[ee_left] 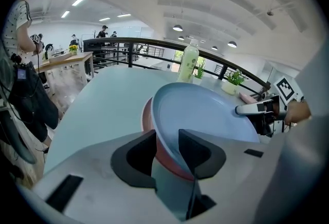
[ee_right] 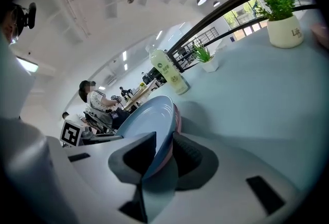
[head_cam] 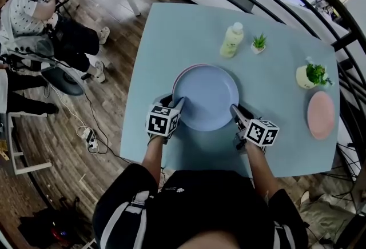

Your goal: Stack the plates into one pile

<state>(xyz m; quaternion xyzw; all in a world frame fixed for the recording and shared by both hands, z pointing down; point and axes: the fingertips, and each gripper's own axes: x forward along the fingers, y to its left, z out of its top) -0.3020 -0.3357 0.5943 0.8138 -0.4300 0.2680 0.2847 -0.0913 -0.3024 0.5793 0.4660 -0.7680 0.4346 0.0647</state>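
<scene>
Left gripper point(ee_left: 167, 142): at the near left rim of the stack, aimed forward and down, its marker cube facing up in the head view.
Left fingers point(ee_left: 199, 149): narrow and closed on the rim. One finger lies on top of the blue plate point(head_cam: 206, 96) and the other sits under the pink plate point(ee_left: 148, 115) below it.
Right gripper point(ee_right: 163, 152): at the near right rim of the same stack, across from my left one.
Right fingers point(ee_right: 134, 157): also narrow and clamped on the rim, with both plate edges between them.
Blue plate: the upper plate of the stack, over the middle of the table point(head_cam: 171, 31) and held at two sides.
Pink plate: directly beneath the blue plate, showing only as a thin rim at the far left and as an edge between my fingers.
Resting or lifted: I cannot tell whether the stack touches the table.
Small pink plate point(head_cam: 321, 115): flat on the table near the right edge, well apart from the stack.
Bottle point(head_cam: 231, 40): pale green, upright, beyond the stack.
Small plant point(head_cam: 258, 43): just beside the bottle, to its right.
Potted plant point(head_cam: 311, 75): in a cream pot, standing just beyond the small pink plate.
Person point(head_cam: 34, 13): seated far left, on the wooden floor away from the table.
</scene>
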